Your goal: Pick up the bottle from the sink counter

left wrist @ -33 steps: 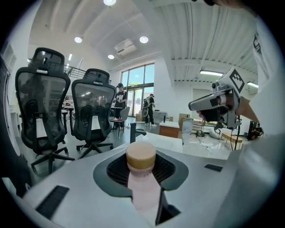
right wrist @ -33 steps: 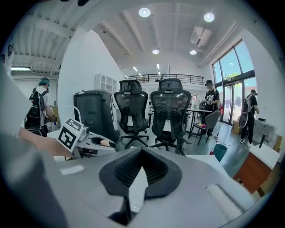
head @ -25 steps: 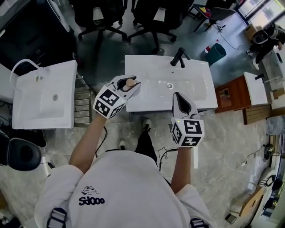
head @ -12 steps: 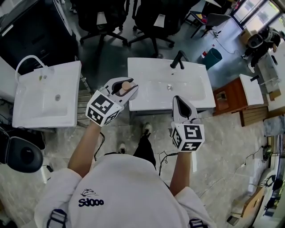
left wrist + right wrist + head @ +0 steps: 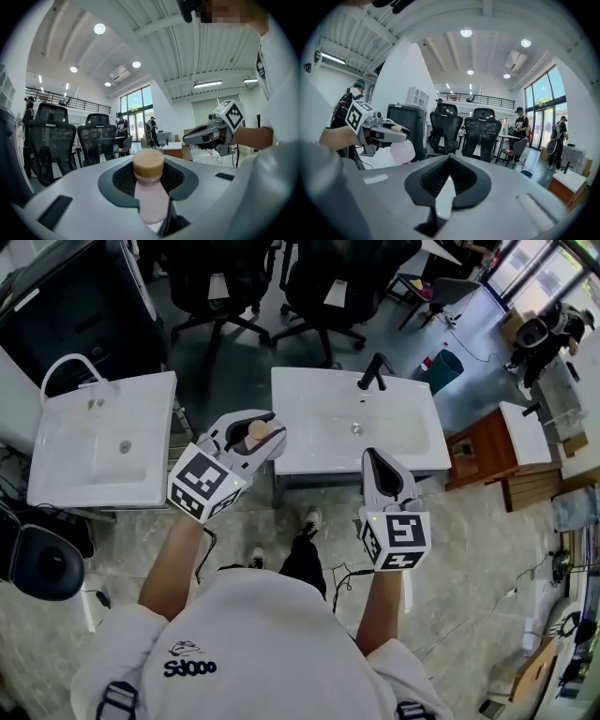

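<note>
In the head view my left gripper [image 5: 258, 435] is shut on a pale pink bottle with a round wooden cap [image 5: 257, 430]. It holds the bottle in the air just off the front left corner of the white sink counter [image 5: 319, 442]. The left gripper view shows the bottle [image 5: 150, 199] standing upright between the pads, which press on its neck below the cap [image 5: 148, 162]. My right gripper [image 5: 377, 463] hangs at the counter's front edge, shut and empty. From the right gripper view [image 5: 449, 180] the left gripper [image 5: 389, 132] shows with the pink bottle [image 5: 402, 152] under it.
A black faucet [image 5: 373, 371] stands at the back of the counter's basin. A second white sink [image 5: 94, 442] is at the left. Black office chairs [image 5: 319, 277] stand behind. A wooden cabinet [image 5: 483, 451] and a teal bin [image 5: 443, 367] are at the right.
My left gripper has carried the bottle left and back toward me, off the counter's corner. The right gripper has drawn back slightly and stays shut.
</note>
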